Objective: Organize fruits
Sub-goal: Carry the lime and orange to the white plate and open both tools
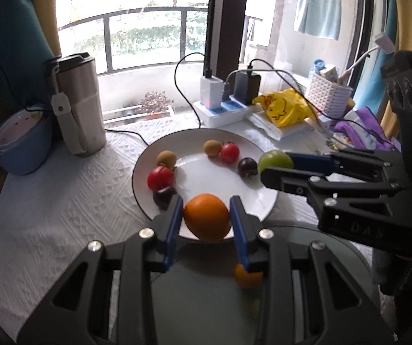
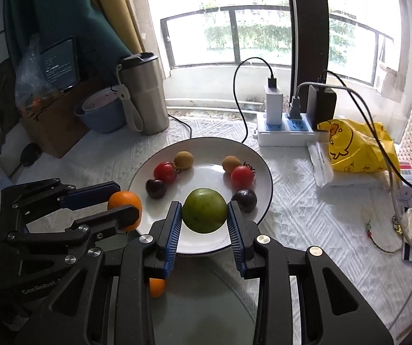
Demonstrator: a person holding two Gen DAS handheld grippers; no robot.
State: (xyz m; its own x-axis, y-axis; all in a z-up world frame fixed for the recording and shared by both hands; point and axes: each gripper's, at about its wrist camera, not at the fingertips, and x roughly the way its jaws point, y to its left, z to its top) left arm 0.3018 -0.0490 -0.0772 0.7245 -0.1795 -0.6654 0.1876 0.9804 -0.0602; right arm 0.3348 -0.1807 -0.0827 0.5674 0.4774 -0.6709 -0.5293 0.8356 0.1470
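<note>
Left gripper: black frame with blue finger pads, closed on the round orange fruit, both pads pressing its sides; seen also from the right wrist view at the left near edge of the plate.

Right gripper: same black and blue build, closed on the round green fruit, pads touching both sides; in the left wrist view reaching in from the right.

Orange fruit place: over the near rim of the round white plate with thin dark rim, held at the left side.

Green fruit place: over the near part of the same plate, right of the orange one.

Left group on plate: small red tomato, small tan round fruit just beside it, small dark purple fruit nearer.

Right group on plate: second tan fruit, second red tomato touching it, second dark purple fruit nearer, just beside the green fruit.

Below the grippers: dark grey-green round surface with a small orange fruit on it, partly hidden by a finger.

Table cover: white embossed cloth.

Far left: tall steel tumbler with white strap, blue bowl beside it.

Far right: white power strip with chargers, yellow plastic bag with duck print, white woven basket.
</note>
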